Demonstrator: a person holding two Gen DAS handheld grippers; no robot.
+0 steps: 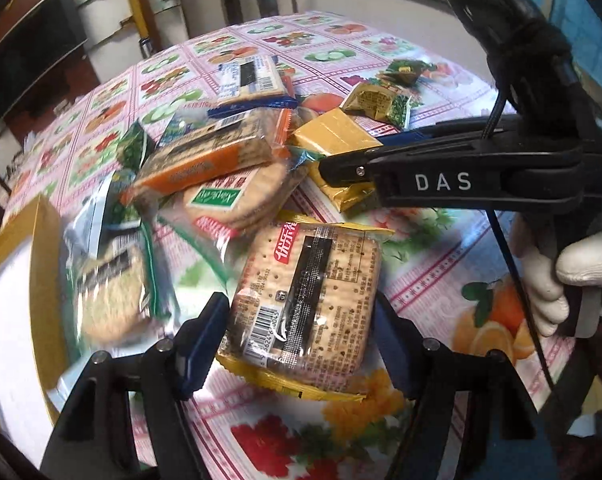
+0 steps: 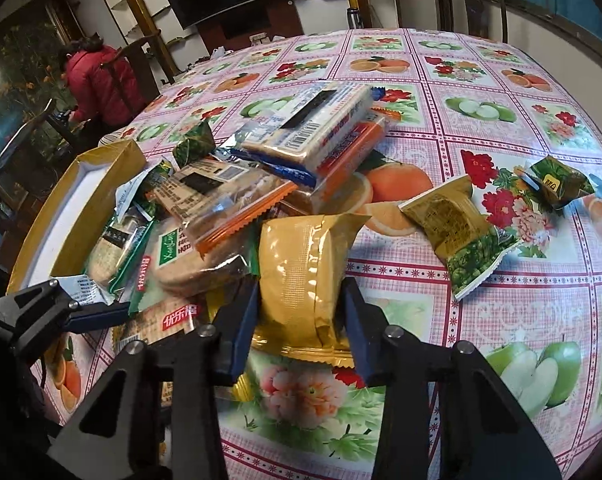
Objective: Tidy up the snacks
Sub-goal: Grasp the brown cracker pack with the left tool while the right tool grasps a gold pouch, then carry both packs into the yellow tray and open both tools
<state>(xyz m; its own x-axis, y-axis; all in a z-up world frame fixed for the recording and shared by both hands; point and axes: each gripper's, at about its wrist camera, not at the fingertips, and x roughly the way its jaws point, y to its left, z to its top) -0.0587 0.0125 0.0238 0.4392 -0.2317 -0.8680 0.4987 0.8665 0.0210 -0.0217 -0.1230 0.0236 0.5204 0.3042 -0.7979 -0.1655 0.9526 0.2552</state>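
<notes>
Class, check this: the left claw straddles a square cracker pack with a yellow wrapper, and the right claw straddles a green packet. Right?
Not quite. The right claw straddles a gold packet, not a green one, as the right wrist view shows. The left claw does straddle the yellow-wrapped square cracker pack.

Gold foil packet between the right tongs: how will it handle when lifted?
The gold foil packet looks puffy and creased, so probably light and squashy under the right tongs. Its glossy film may slip. The sealed end looks floppy, so it will likely droop rather than stay flat.
</notes>
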